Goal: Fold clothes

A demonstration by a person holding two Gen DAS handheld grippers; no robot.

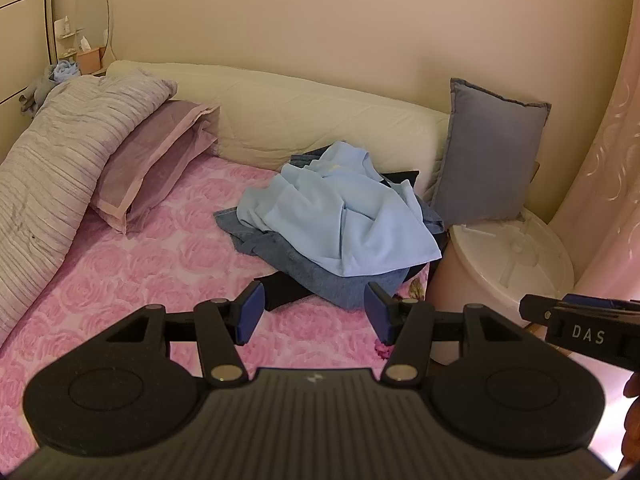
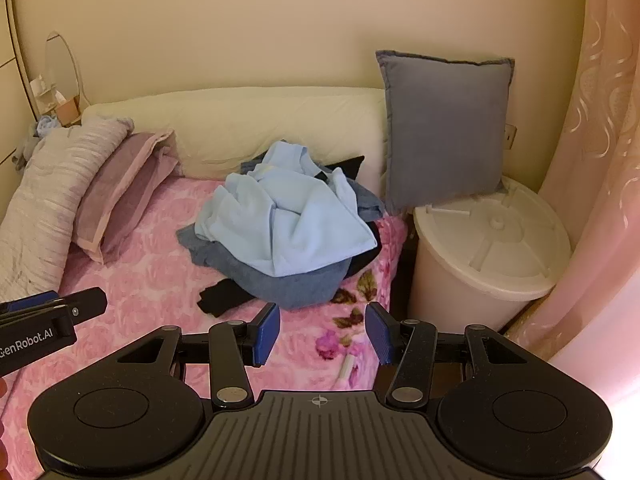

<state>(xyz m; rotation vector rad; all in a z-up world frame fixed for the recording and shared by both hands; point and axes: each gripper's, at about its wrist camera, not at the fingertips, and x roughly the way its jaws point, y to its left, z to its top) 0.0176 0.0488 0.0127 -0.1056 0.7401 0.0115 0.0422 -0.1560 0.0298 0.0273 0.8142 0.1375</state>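
Observation:
A heap of clothes lies on the pink rose bedspread [image 1: 132,272] near the headboard. A crumpled light blue garment [image 1: 344,216] [image 2: 292,220] is on top, over a darker blue one [image 1: 316,276] [image 2: 288,284] and a black one [image 1: 284,292] [image 2: 220,296]. My left gripper [image 1: 314,312] is open and empty, held above the bed just short of the heap. My right gripper [image 2: 324,334] is open and empty, near the bed's right edge, short of the heap. Each gripper's side shows in the other's view.
A purple pillow [image 1: 148,164] and a grey striped duvet [image 1: 60,152] lie at the left. A cream padded headboard [image 1: 312,112] runs behind the heap. A grey-blue cushion [image 2: 444,128] leans over a white lidded bin [image 2: 492,248] beside the bed. A pink curtain [image 2: 592,160] hangs at the right.

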